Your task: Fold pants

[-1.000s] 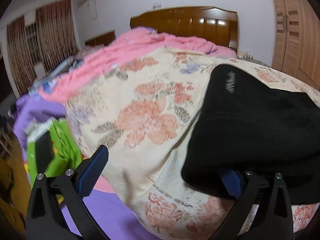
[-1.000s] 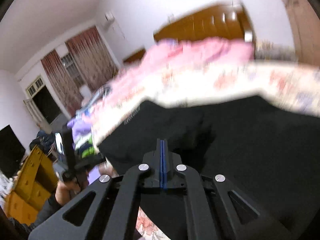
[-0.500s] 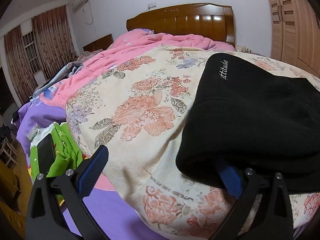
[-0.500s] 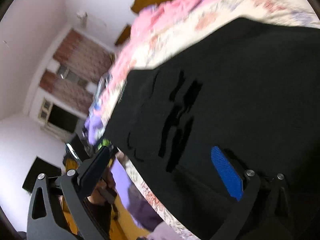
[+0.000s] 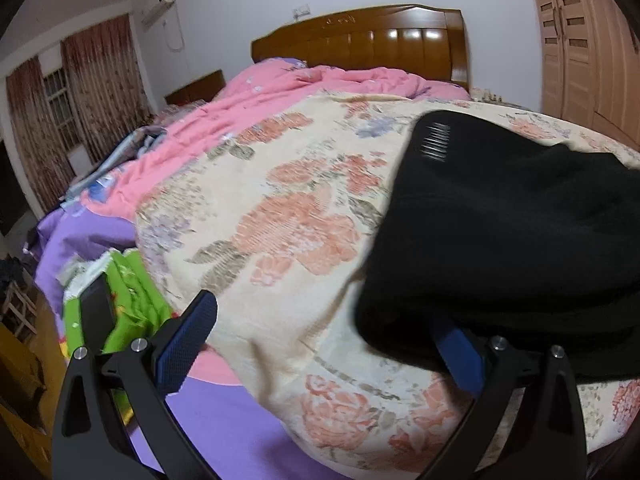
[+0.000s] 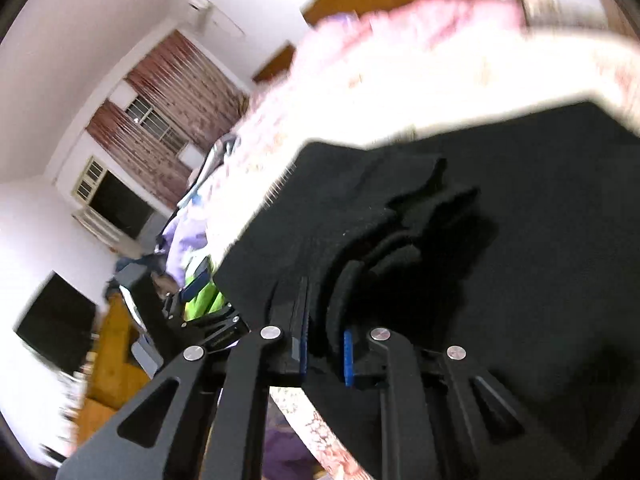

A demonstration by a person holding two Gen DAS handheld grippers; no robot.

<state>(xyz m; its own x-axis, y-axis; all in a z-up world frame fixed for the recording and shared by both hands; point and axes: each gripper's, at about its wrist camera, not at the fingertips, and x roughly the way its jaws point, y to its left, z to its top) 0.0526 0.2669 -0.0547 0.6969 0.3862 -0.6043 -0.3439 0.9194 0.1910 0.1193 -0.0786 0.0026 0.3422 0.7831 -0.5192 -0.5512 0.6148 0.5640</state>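
Note:
The black pants (image 5: 516, 236) lie folded on the floral blanket (image 5: 288, 216) at the right of the left wrist view, with white lettering near the far corner. My left gripper (image 5: 324, 340) is open; its right finger is tucked under the pants' near edge, its left finger is free over the bed edge. In the right wrist view my right gripper (image 6: 325, 344) is shut on a bunched thick fold of the black pants (image 6: 500, 240), which fill the right of that view.
A pink quilt (image 5: 280, 96) and wooden headboard (image 5: 372, 48) lie beyond. A purple sheet (image 5: 224, 424) and a green item (image 5: 128, 304) are at the bed's near left edge. A wardrobe (image 5: 576, 48) stands right. The other gripper (image 6: 200, 312) shows lower left in the right wrist view.
My right gripper was open over the pants half a second ago and has closed on a fold of them. The left gripper has stayed open at the pants' edge, shifting slightly.

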